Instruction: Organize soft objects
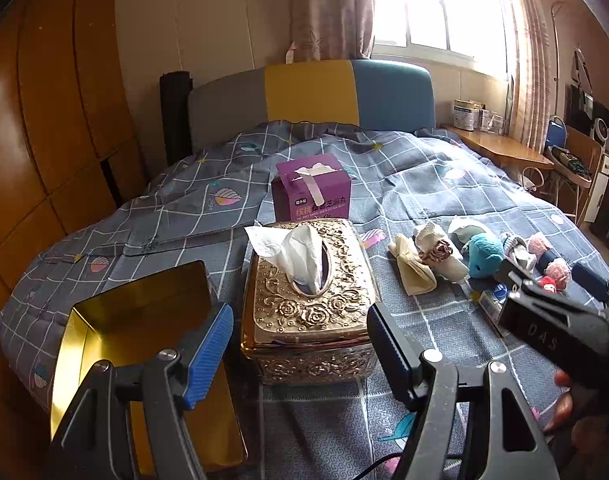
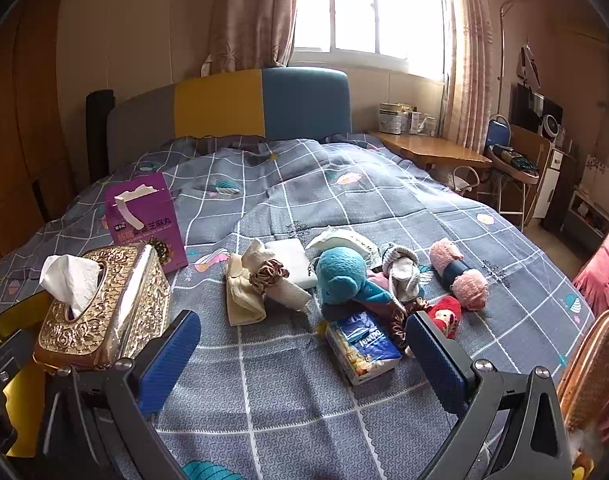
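Note:
A pile of soft things lies on the bed: a teal plush toy (image 2: 344,276), a cream cloth with a brown scrunchie (image 2: 264,276), a grey sock bundle (image 2: 402,272), a pink roll with a dark band (image 2: 460,272), a red doll (image 2: 444,314) and a tissue pack (image 2: 362,346). My right gripper (image 2: 304,356) is open and empty, just in front of the pile. My left gripper (image 1: 300,336) is open and empty, in front of the gold tissue box (image 1: 308,300). The pile also shows in the left wrist view (image 1: 484,254).
An open gold tin (image 1: 136,320) lies left of the tissue box. A purple carton (image 1: 312,188) stands behind it. A woven basket rim (image 2: 592,372) is at the right edge. A wooden desk (image 2: 432,148) stands beside the bed, a wardrobe (image 1: 44,140) on the left.

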The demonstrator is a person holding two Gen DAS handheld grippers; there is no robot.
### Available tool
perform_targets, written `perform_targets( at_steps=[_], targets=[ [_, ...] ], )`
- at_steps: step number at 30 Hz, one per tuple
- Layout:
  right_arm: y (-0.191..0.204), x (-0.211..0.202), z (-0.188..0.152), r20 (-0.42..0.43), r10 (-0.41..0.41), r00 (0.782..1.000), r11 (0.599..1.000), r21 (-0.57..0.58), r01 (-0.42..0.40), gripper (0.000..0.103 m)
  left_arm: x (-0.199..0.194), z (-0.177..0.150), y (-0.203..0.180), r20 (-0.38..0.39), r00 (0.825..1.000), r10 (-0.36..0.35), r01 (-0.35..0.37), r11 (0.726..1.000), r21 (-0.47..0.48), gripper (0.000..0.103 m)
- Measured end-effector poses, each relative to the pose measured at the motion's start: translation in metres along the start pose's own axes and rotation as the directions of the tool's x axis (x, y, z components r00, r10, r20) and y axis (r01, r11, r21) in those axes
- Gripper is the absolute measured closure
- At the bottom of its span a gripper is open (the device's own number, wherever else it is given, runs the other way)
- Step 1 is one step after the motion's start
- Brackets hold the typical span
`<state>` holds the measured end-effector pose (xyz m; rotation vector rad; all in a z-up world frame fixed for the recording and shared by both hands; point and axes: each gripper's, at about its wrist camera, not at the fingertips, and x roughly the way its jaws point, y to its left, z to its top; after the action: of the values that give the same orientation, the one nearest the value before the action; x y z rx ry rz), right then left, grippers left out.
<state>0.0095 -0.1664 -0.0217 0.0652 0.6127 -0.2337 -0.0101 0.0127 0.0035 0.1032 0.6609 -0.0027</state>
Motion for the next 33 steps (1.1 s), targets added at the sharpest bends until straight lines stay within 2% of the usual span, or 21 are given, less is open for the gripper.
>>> perform_targets(
  at_steps=[4,7,9,12,13,17,22,23,25,27,29,31,33],
  targets=[
    [-0.012,0.005,0.01,0.002,-0.009,1.0,1.0,0.016,0.009,0.0,-0.001,0.001,-0.003,-0.001,1.0,-0.023,0.023,1.0,0.013,0.032],
    [-0.025,0.011,0.022,0.003,-0.022,1.0,1.0,0.022,0.022,0.0,-0.002,0.003,-0.005,-0.005,0.994,-0.113,0.113,0.993,0.017,0.032],
    [-0.036,0.019,0.032,-0.003,-0.027,1.0,0.999,0.031,0.027,0.0,-0.003,0.008,-0.006,-0.014,0.978,-0.207,0.207,0.978,0.018,0.032],
    [-0.056,0.036,0.05,-0.011,-0.04,0.999,0.998,0.046,0.041,0.0,-0.002,0.022,-0.009,-0.049,0.936,-0.348,0.347,0.938,-0.013,0.031],
    [-0.063,0.043,0.056,-0.013,-0.049,0.999,0.998,0.05,0.049,0.0,-0.003,0.028,-0.012,-0.046,0.925,-0.377,0.377,0.926,-0.011,0.031],
    [-0.094,0.078,0.071,-0.036,-0.079,0.996,0.994,0.077,0.082,0.0,0.001,0.048,-0.033,-0.051,0.899,-0.434,0.436,0.899,0.031,0.031],
    [-0.13,0.112,0.065,-0.083,-0.069,0.994,0.981,0.175,0.083,0.0,0.027,0.08,-0.069,-0.113,0.894,-0.433,0.444,0.891,0.097,0.025],
    [-0.138,0.117,0.062,-0.114,-0.071,0.991,0.973,0.209,0.094,0.0,0.037,0.085,-0.077,-0.139,0.895,-0.425,0.44,0.891,0.111,0.025],
    [-0.149,0.122,0.06,-0.139,-0.036,0.99,0.958,0.278,0.074,0.0,0.06,0.091,-0.088,-0.198,0.882,-0.428,0.452,0.887,0.096,0.025],
    [-0.155,0.121,0.059,-0.144,-0.031,0.989,0.95,0.304,0.074,0.0,0.081,0.089,-0.102,-0.236,0.891,-0.388,0.423,0.898,0.121,0.025],
    [-0.158,0.121,0.058,-0.149,-0.011,0.989,0.942,0.331,0.06,0.0,0.102,0.087,-0.114,-0.278,0.881,-0.383,0.425,0.898,0.109,0.033],
    [-0.161,0.121,0.058,-0.149,0.017,0.989,0.933,0.357,0.037,0.0,0.126,0.085,-0.127,-0.323,0.873,-0.366,0.413,0.906,0.092,0.035],
    [-0.16,0.122,0.057,-0.153,0.033,0.988,0.931,0.364,0.026,0.0,0.146,0.085,-0.136,-0.337,0.871,-0.359,0.404,0.912,0.073,0.039]
  ],
)
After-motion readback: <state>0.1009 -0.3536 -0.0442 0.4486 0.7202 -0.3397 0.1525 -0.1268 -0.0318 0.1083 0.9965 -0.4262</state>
